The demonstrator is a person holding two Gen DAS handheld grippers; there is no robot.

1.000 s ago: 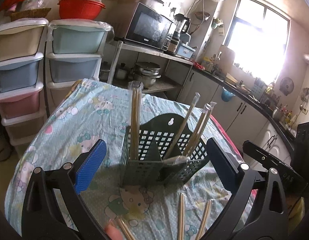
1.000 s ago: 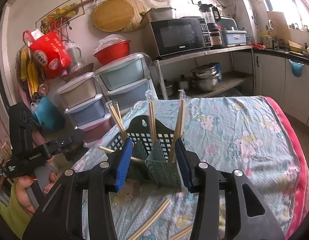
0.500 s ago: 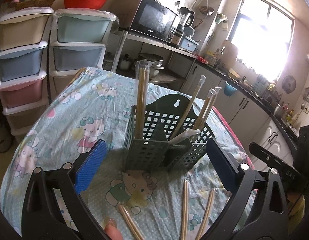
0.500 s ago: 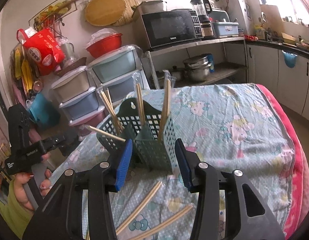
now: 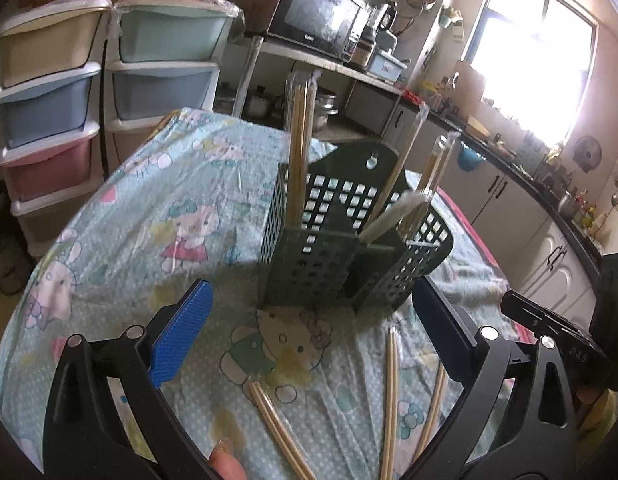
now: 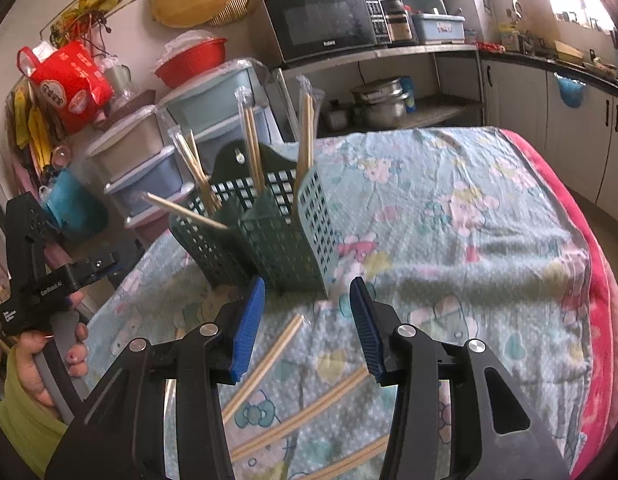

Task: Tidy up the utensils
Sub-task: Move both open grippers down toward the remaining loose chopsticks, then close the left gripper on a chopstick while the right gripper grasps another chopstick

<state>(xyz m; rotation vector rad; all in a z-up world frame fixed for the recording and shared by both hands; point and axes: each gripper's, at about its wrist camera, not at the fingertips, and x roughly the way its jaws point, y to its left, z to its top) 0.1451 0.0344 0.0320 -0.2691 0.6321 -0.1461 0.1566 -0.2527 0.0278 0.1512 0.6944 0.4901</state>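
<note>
The green utensil basket (image 5: 349, 248) stood upright on the cloth-covered worktop (image 5: 157, 216), just ahead of both claws, with wrapped chopstick pairs (image 6: 305, 128) leaning in its compartments. Loose chopsticks (image 5: 391, 392) lay flat on the cloth between the left claw (image 5: 309, 344) fingers (wide open, holding nothing) and under the right claw (image 6: 307, 328), whose blue pads (image 6: 245, 328) stood apart, also empty.

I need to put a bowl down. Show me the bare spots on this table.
Bare cloth lies right of the green basket, out to the red edge, and left of the basket toward the drawers. It is crowded in front of it: loose chopsticks lie there, by both open claws.
</note>
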